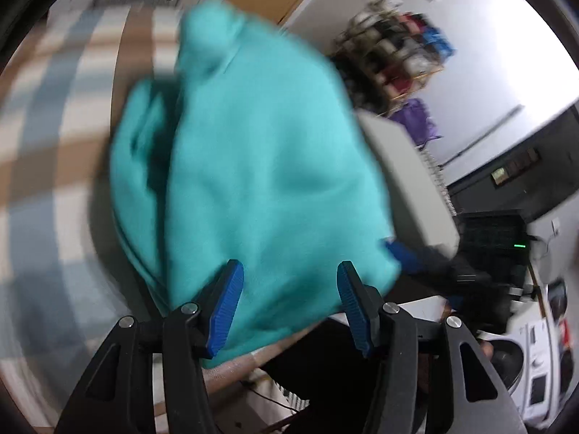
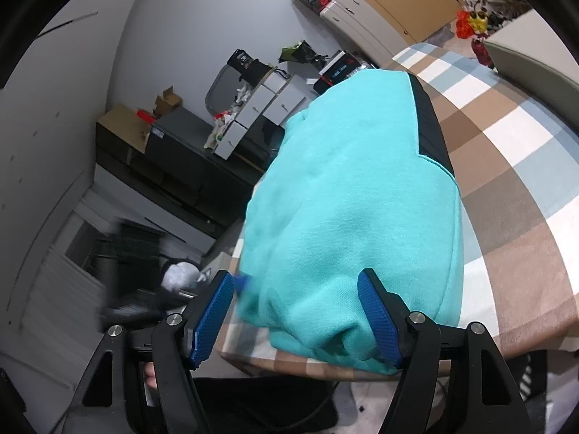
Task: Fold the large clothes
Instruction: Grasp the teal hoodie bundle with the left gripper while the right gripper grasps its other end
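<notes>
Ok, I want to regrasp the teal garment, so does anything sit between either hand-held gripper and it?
Nothing visible does. The teal garment lies on the checked tablecloth directly ahead of the open right hand-held gripper and the open left hand-held gripper.

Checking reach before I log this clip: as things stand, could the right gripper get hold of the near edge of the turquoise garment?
Probably yes. The right gripper stands open, its pads either side of the turquoise garment at the edge of the checked tablecloth, and nothing lies between them and the fabric.

Grey wall point(image 2: 108, 72), cluttered dark cabinet point(image 2: 173, 166)
</notes>
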Motion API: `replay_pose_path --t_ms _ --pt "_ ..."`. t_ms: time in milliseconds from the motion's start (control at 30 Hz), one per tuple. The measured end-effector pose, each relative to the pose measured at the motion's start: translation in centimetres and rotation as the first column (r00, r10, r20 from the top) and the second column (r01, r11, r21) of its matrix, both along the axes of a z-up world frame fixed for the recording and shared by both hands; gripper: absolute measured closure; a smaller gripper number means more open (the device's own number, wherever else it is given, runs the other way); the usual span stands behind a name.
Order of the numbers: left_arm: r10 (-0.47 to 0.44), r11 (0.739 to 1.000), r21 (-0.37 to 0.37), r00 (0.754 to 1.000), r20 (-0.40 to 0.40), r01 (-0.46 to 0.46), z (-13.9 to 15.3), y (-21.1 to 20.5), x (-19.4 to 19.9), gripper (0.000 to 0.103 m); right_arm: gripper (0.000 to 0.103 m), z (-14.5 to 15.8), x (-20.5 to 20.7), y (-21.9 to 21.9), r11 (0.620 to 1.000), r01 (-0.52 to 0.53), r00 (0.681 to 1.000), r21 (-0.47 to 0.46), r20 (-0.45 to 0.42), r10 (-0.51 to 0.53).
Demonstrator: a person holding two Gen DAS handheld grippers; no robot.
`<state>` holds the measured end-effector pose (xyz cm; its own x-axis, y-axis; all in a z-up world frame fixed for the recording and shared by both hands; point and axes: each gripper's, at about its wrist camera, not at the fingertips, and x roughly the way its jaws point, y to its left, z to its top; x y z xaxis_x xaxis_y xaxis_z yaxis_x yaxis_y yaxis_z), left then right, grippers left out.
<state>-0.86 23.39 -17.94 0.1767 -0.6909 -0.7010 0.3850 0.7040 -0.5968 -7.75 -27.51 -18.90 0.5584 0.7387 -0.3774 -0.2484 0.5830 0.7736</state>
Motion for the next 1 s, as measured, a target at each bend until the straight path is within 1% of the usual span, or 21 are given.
replay_pose_path --t_ms 33,67,133,200,267,300,367,400,433,500,567,600,633,667,700,767,800,833,900,933,1000 --pt "0.014 1.0 -0.027 1.0 -0.017 -0.015 -1.1 0.2 0.2 0.057 0.031 -0.1 0.0 0.0 1.0 -0.004 1.0 0.004 -0.004 0.004" --pt "0.034 0.996 -0.077 0.999 -0.032 -0.037 -1.8 0.8 0.4 0.059 0.031 -0.1 0.0 0.0 1.0 -0.003 1.0 0.006 -0.004 0.003" --pt "0.063 0.992 -0.105 0.997 -0.049 -0.068 -2.1 1.5 0.5 0.068 0.031 -0.1 0.0 0.0 1.0 -0.004 1.0 0.005 -0.004 0.004" --pt "0.084 0.99 -0.113 0.996 -0.044 -0.088 -2.6 2.2 0.3 0.078 0.031 -0.1 0.0 -0.1 1.0 -0.003 1.0 0.002 -0.003 0.003" --pt "0.088 0.989 -0.113 0.995 -0.039 -0.092 -2.7 2.7 0.1 0.083 0.031 0.0 -0.1 -0.1 1.0 -0.003 1.0 0.002 -0.002 0.003" --pt "0.094 0.989 -0.112 0.994 -0.048 -0.098 -2.4 3.2 0.0 0.083 0.03 0.0 -0.1 -0.1 1.0 -0.001 1.0 0.001 -0.002 0.001" --pt "0.089 0.994 -0.063 0.994 -0.057 -0.093 -0.9 3.4 -0.1 0.082 0.03 0.1 -0.2 -0.1 1.0 0.004 1.0 -0.004 0.001 -0.004" --pt "0.091 0.995 -0.046 0.995 -0.045 -0.094 0.0 3.6 -0.2 0.079 0.03 0.1 -0.3 0.0 1.0 0.006 1.0 -0.008 0.003 -0.006" --pt "0.086 0.995 -0.042 0.996 -0.011 -0.087 1.4 3.5 -0.1 0.074 0.03 0.1 -0.3 0.0 1.0 0.008 1.0 -0.012 0.004 -0.008" --pt "0.069 0.996 -0.053 0.996 0.059 -0.066 3.5 2.9 0.2 0.039 0.03 0.2 -0.2 0.1 1.0 0.006 1.0 -0.011 0.005 -0.006" --pt "0.132 0.991 -0.035 0.979 0.152 -0.128 5.4 2.8 1.4 0.032 0.028 0.2 -0.2 0.2 1.0 0.006 1.0 -0.008 0.006 -0.006" --pt "0.14 0.99 -0.032 0.977 0.16 -0.137 5.6 2.6 2.2 0.03 0.028 0.2 -0.3 0.2 1.0 0.006 1.0 -0.008 0.007 -0.006" --pt "0.141 0.99 -0.016 0.98 0.138 -0.14 5.3 2.2 3.5 0.03 0.028 0.2 -0.3 0.2 1.0 0.006 1.0 -0.008 0.007 -0.006" --pt "0.136 0.991 -0.004 0.987 0.091 -0.136 4.4 1.7 4.6 0.03 0.028 0.2 -0.3 0.2 1.0 0.005 1.0 -0.007 0.007 -0.005" --pt "0.133 0.991 0.007 0.99 0.05 -0.134 3.2 1.4 5.1 0.03 0.028 0.2 -0.3 0.2 1.0 0.002 1.0 -0.003 0.007 -0.002" --pt "0.138 0.987 0.084 0.989 -0.051 -0.133 -0.7 0.7 6.5 0.031 0.028 0.1 -0.2 0.1 1.0 -0.001 1.0 0.004 0.007 0.001" --pt "0.147 0.988 0.068 0.986 -0.074 -0.142 -1.7 1.1 6.5 0.03 0.028 0.1 -0.2 0.1 1.0 -0.007 1.0 0.013 0.005 0.007" --pt "0.169 0.986 0.007 0.983 -0.074 -0.169 -2.7 1.8 6.4 0.029 0.028 0.0 -0.1 0.1 1.0 -0.012 1.0 0.019 0.004 0.012" --pt "0.172 0.983 -0.054 0.983 -0.057 -0.175 -3.1 2.5 5.9 0.029 0.028 0.0 -0.1 0.1 1.0 -0.011 1.0 0.016 0.006 0.011" --pt "0.165 0.984 -0.06 0.985 -0.051 -0.168 -3.1 2.7 5.7 0.029 0.028 0.0 -0.1 0.1 1.0 -0.011 1.0 0.012 0.007 0.011" --pt "0.179 0.983 -0.043 0.983 -0.05 -0.181 -2.8 3.0 5.2 0.028 0.028 0.1 -0.2 0.3 1.0 -0.004 1.0 -0.004 0.012 0.004"
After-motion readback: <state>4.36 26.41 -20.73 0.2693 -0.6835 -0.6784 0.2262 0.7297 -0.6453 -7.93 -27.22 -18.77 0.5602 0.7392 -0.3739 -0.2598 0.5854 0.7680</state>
